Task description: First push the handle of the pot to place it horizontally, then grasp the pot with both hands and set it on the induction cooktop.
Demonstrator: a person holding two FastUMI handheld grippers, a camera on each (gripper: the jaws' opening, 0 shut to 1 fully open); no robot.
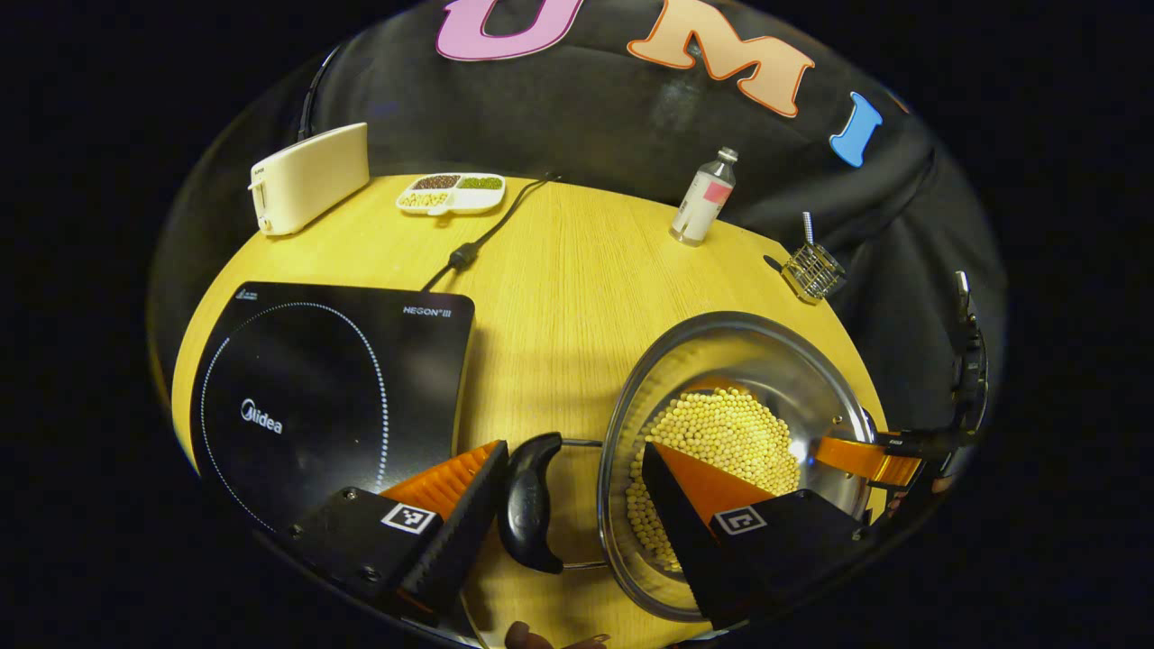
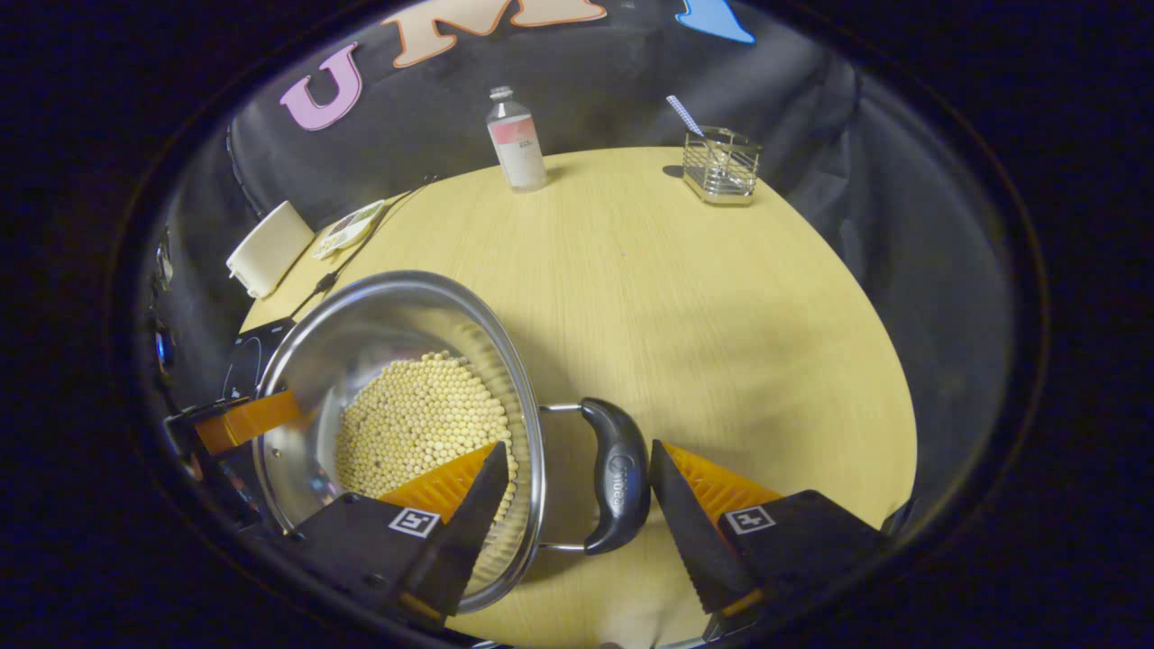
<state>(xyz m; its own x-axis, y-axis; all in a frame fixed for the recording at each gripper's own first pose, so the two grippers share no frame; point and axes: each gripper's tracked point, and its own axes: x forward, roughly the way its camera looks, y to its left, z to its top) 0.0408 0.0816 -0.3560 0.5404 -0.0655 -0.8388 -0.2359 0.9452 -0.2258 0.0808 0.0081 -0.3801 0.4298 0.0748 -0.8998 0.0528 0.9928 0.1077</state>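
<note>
A steel pot point(image 1: 793, 379) holding yellow beans point(image 1: 721, 433) stands on the wooden table, right of the black induction cooktop point(image 1: 315, 388). My left gripper point(image 1: 574, 448) is open and straddles the pot's black left handle point(image 1: 532, 500) and the rim, one finger outside by the handle, the other over the beans. In the right gripper view the pot point(image 2: 361, 333) lies at the left. There my right gripper point(image 2: 577, 446) is open around the other black handle point(image 2: 618, 473) in the same way. The right gripper point(image 1: 865, 455) reaches in at the pot's far rim; the left gripper point(image 2: 243, 419) shows across the pot.
At the table's back stand a white toaster-like box point(image 1: 311, 176), a divided dish of beans point(image 1: 451, 192), a bottle point(image 1: 705, 196) and a wire basket point(image 1: 813, 270). The cooktop's cable point(image 1: 478, 243) runs to the back edge. Bare table point(image 2: 721, 315) lies right of the pot.
</note>
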